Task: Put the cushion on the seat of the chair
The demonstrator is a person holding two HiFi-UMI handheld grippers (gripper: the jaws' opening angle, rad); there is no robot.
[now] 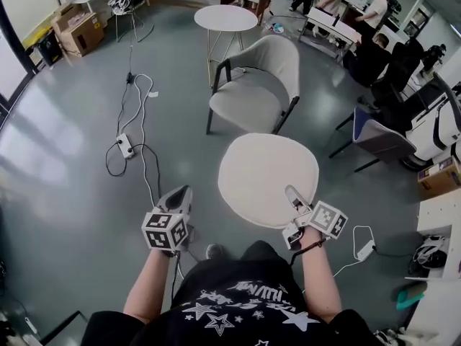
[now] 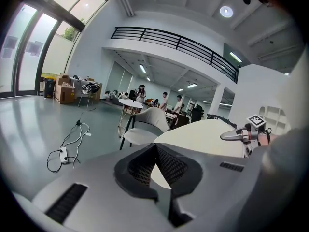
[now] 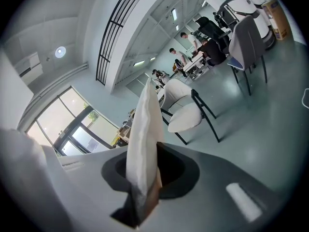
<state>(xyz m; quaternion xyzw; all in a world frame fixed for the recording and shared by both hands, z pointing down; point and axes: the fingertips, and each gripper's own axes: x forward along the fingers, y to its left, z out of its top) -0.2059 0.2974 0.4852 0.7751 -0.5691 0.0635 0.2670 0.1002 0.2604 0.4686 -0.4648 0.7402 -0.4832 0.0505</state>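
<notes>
A round cream cushion (image 1: pixel 266 179) hangs above the grey floor in front of me. My right gripper (image 1: pixel 292 192) is shut on its near right edge. In the right gripper view the cushion (image 3: pixel 145 139) stands edge-on between the jaws of that gripper (image 3: pixel 144 180). The cream chair (image 1: pixel 248 103) with black legs stands just beyond the cushion, its seat bare. My left gripper (image 1: pixel 184 191) is apart from the cushion, to its left, shut and holding nothing. The left gripper view looks past the closed jaws of my left gripper (image 2: pixel 155 146) to the chair (image 2: pixel 140 137), the cushion (image 2: pixel 203 134) and the right gripper (image 2: pixel 236 135).
A round white table (image 1: pixel 225 17) stands behind the chair. A power strip (image 1: pixel 124 145) with trailing cables lies on the floor at left. A dark grey chair (image 1: pixel 378 139) is at right. Cardboard boxes (image 1: pixel 75 29) sit at far left; people (image 1: pixel 374 9) are at desks behind.
</notes>
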